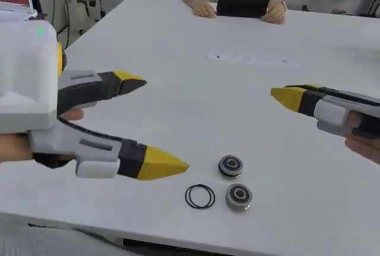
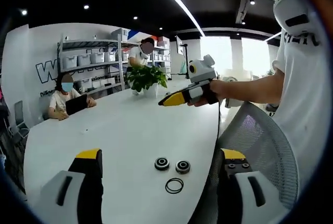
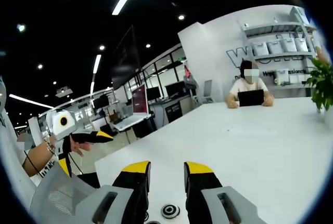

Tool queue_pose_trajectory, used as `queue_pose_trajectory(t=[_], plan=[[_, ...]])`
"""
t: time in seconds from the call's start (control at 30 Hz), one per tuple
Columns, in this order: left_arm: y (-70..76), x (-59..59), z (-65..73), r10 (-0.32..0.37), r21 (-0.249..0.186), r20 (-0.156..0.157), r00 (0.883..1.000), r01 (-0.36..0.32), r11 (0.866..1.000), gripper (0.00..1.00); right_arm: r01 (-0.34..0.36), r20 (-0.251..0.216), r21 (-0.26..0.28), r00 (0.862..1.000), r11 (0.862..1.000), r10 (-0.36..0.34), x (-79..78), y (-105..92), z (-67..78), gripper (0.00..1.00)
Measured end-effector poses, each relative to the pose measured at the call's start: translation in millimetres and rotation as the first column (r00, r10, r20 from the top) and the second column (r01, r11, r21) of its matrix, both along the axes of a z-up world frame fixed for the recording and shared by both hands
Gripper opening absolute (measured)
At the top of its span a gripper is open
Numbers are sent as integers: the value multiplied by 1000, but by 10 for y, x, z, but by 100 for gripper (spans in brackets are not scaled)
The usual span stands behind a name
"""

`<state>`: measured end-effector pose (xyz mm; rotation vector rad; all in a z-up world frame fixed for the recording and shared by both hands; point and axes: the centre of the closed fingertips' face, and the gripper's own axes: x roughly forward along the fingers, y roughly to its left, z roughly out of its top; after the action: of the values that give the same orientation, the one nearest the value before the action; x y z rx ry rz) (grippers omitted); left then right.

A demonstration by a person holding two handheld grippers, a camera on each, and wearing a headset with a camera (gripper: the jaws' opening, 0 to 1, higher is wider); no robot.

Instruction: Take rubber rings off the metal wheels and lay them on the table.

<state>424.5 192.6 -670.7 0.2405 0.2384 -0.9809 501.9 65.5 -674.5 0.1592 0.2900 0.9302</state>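
Counter: two metal wheels lay flat near its front edge, the far wheel and the near wheel just beside each other. The loose rubber rings, seemingly two overlapped, rested straight on the counter just left of the near wheel. We judged them already pulled and laid down. We could not tell whether either wheel wore a ring.

The left gripper hovered left of the wheels, fingers wide and empty, which we read as ready to straddle a wheel. The right gripper hung well apart to the right, fingers narrow and holding nothing.

Shelf bins stood far behind in the left gripper view, contents hidden.
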Motion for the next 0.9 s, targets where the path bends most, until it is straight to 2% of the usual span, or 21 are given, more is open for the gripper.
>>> queue_pose_trajectory(t=[0.13,0.23,0.33,0.5,0.6,0.73,0.8,0.87,0.9], plan=[[-126,105,76,-35,9,21,999,35,999,89,-23,34,-57,999,998,25,7,-19,-38,23],[-263,164,104,-56,19,30,998,56,998,88,-28,-3,-83,1000,996,27,65,-27,-157,21],[-392,217,114,-85,37,42,995,84,996,85,-39,-7,-110,999,993,39,115,-10,-232,21],[-568,358,98,-108,45,45,993,106,993,81,-88,-50,-137,995,987,82,159,106,-376,22],[-606,499,58,-99,43,50,994,97,994,77,-125,-79,-164,990,978,113,177,153,-503,23],[-649,595,-13,-102,34,45,994,100,994,73,-151,-89,-181,987,972,137,182,177,-672,24],[-715,610,-71,-104,24,39,994,103,994,70,-168,-74,-211,985,963,155,146,176,-825,26],[-768,631,-129,-102,-12,12,995,102,995,68,-186,-86,-230,982,955,171,99,169,-965,24],[-715,721,-176,-100,-24,10,995,100,995,66,-225,-120,-279,973,934,198,42,143,-1097,24]])
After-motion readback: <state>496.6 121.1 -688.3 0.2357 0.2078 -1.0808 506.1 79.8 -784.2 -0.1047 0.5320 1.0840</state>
